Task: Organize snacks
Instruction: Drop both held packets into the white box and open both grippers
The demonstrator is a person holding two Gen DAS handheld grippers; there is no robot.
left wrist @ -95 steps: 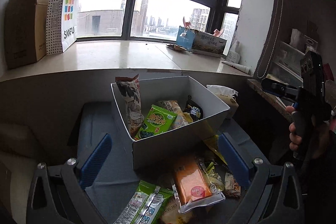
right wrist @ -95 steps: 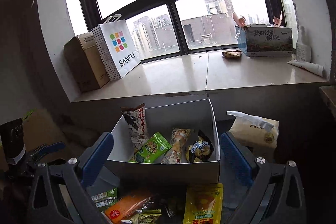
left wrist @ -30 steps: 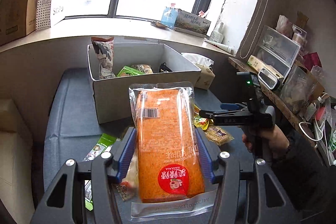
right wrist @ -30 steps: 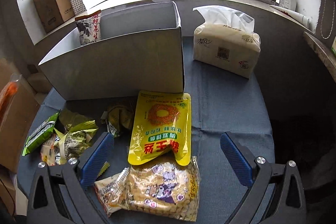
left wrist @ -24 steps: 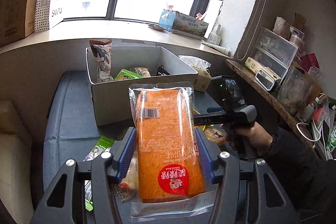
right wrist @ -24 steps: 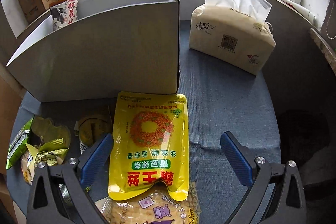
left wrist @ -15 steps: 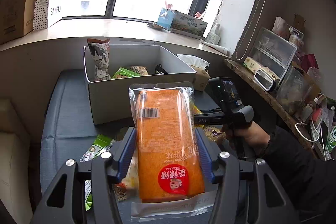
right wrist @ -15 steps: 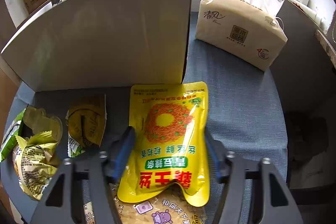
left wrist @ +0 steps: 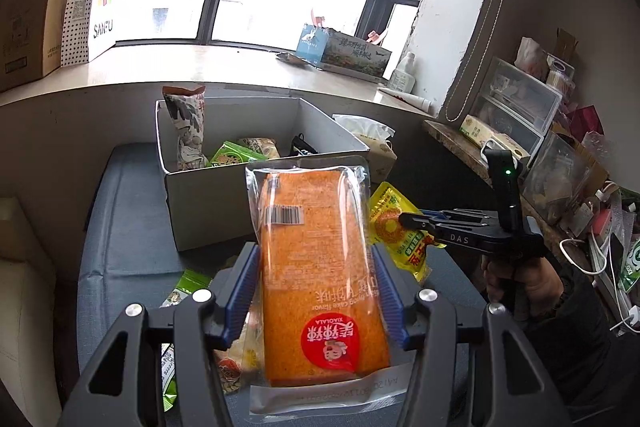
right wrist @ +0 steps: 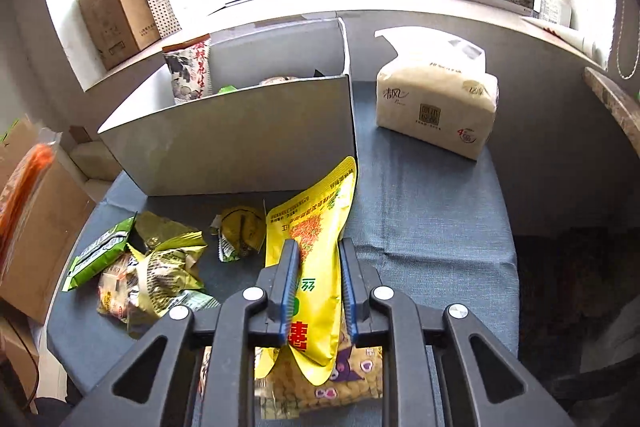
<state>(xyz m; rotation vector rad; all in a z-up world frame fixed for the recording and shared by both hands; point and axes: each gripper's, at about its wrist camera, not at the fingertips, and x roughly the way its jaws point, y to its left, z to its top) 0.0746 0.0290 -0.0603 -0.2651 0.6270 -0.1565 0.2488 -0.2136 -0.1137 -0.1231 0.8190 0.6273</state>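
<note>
Left gripper (left wrist: 314,301) is clamping the orange cake pack (left wrist: 316,267); right gripper (right wrist: 318,287) jaws are pinching the yellow pouch (right wrist: 316,247) off-centre. The slick, drooping pouch risks slipping or snagging the box (right wrist: 240,135) wall.

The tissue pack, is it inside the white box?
No, the tissue pack stands on the blue cloth, outside and to the right of the white box.

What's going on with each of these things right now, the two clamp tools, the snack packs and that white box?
Left gripper: shut on the orange cake pack, held up.
Right gripper: jaws just closed, pinching the yellow pouch.
White box: open-topped, snacks inside.
Loose snack packs: lying on the blue cloth.
</note>
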